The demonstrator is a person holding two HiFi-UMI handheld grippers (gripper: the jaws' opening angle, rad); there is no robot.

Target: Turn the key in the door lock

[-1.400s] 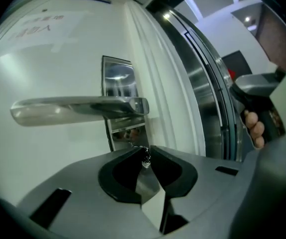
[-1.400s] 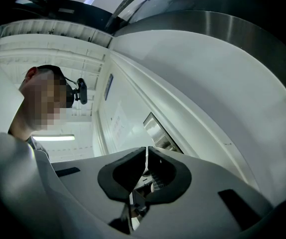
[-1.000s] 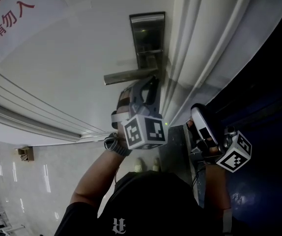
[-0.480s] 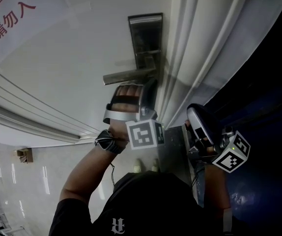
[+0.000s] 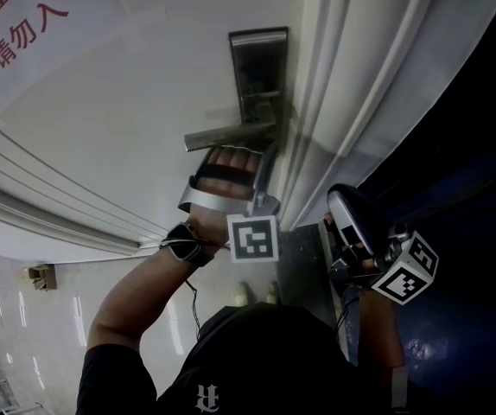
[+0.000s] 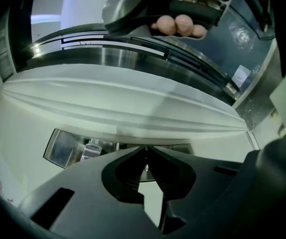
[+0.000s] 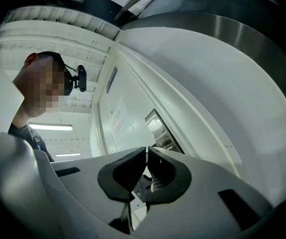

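1. At 4 o'clock in the head view, the right claw (image 7: 146, 156) hangs idle, its jaws together on nothing.
2. Near centre, the left claw (image 6: 145, 156) has just been closing; its pads pinch a thin bright sliver, seemingly the key (image 6: 144, 167).
3. That key sits under the lever handle (image 5: 231, 134), at the lock plate (image 5: 261, 63) toward 12 o'clock.
4. Its long axis likely runs into the door (image 5: 127, 85), along the claw's line. Roll about that line and avoid any sideways pull.

Left hand-held gripper (image 6: 146, 152) raised, jaws just closing on key (image 6: 145, 167), right hand-held gripper (image 7: 146, 149) lower, jaws together
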